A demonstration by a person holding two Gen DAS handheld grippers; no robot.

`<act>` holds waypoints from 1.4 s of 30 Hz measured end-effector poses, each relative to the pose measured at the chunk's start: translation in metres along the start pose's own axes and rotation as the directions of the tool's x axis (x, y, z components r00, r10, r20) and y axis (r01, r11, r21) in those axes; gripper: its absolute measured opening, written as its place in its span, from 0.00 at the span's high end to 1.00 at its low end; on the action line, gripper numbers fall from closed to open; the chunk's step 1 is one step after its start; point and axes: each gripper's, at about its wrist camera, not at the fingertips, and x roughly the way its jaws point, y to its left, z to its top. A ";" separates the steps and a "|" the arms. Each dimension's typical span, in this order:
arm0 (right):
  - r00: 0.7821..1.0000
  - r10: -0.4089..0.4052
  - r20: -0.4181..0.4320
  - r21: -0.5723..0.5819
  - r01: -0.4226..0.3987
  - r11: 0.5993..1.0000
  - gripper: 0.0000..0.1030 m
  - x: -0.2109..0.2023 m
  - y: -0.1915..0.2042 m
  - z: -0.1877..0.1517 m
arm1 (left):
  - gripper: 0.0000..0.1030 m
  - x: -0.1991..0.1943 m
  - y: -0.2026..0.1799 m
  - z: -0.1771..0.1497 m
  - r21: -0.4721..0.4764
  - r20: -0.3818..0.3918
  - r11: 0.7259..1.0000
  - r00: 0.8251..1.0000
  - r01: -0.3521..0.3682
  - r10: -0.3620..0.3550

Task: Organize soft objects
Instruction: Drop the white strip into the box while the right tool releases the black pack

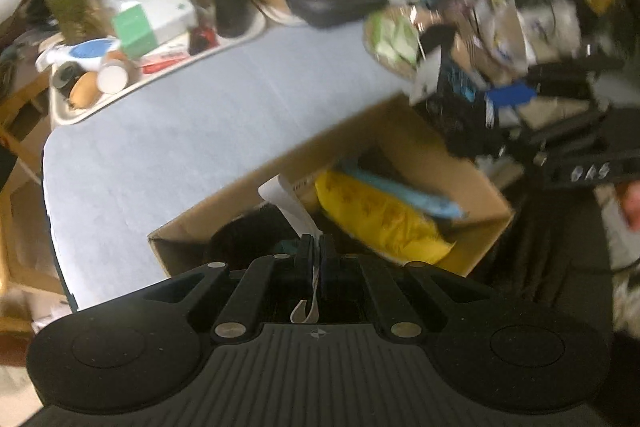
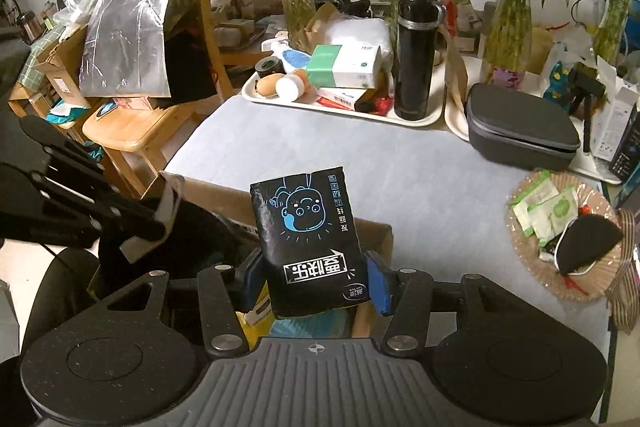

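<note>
My right gripper (image 2: 314, 277) is shut on a black soft pack with a blue cartoon face (image 2: 308, 239), held upright above the open cardboard box (image 2: 376, 231). The same pack shows at the right of the left wrist view (image 1: 460, 95), blurred. My left gripper (image 1: 316, 247) is shut on a white tag (image 1: 290, 205) of a black soft item (image 1: 244, 239) at the box's near-left corner. The box (image 1: 280, 159) holds a yellow soft pack (image 1: 380, 219) and a light blue one (image 1: 408, 193).
The box stands at the near edge of a blue-grey table mat (image 2: 360, 155). A white tray (image 2: 340, 107) with a black flask (image 2: 416, 55) and boxes stands at the back. A grey case (image 2: 520, 131) and a woven plate of sachets (image 2: 560, 227) lie to the right.
</note>
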 end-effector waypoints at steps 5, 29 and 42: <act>1.000 -0.005 0.008 0.031 0.004 0.999 0.47 -0.003 -0.005 -0.006 | 0.57 0.007 -0.004 -0.012 0.037 -0.002 0.998 0.999 -0.048 0.048; 0.996 0.029 -0.079 0.152 -0.017 0.988 0.11 0.032 -0.004 -0.009 | 0.53 -0.035 -0.011 -0.066 -0.167 0.226 0.952 0.930 -0.257 0.291; 0.994 -0.094 0.064 0.028 0.093 0.995 0.00 0.002 0.028 -0.028 | 0.37 -0.048 -0.010 -0.078 -0.271 0.277 0.928 0.902 -0.256 0.330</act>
